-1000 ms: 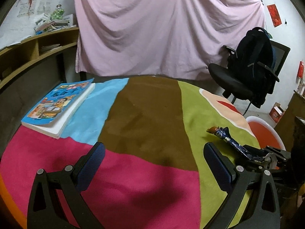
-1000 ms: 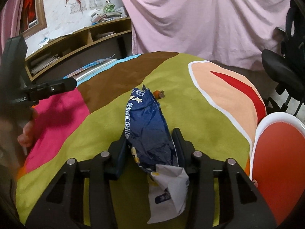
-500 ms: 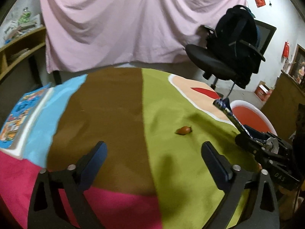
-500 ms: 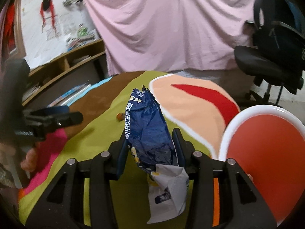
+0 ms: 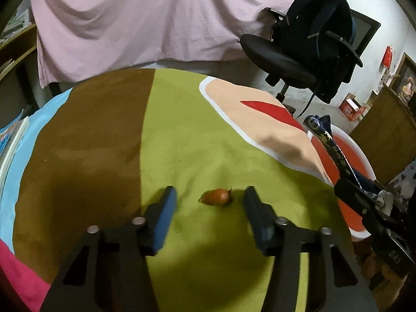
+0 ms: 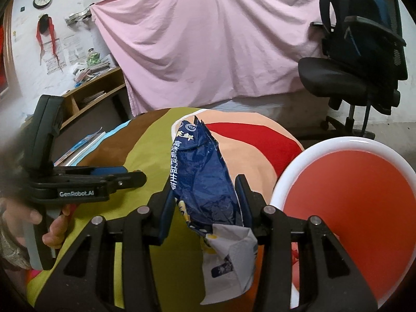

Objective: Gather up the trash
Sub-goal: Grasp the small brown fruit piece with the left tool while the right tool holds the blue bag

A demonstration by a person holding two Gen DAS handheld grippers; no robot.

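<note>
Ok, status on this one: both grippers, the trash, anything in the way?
Left gripper open, jaws just been closing around small orange scrap, not touching. Right gripper shut on blue wrapper, beside red bin. Nothing in the way.

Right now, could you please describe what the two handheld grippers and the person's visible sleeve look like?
Both grippers are black plastic frames with triangular cut-outs, silver round pins at the joints and blue pads lining the fingers: the left gripper and the right gripper. Seen from the right wrist view, the left one carries white "GenRobot.AI" lettering and a grey handle. A grey knitted sleeve shows at the hand.
</note>
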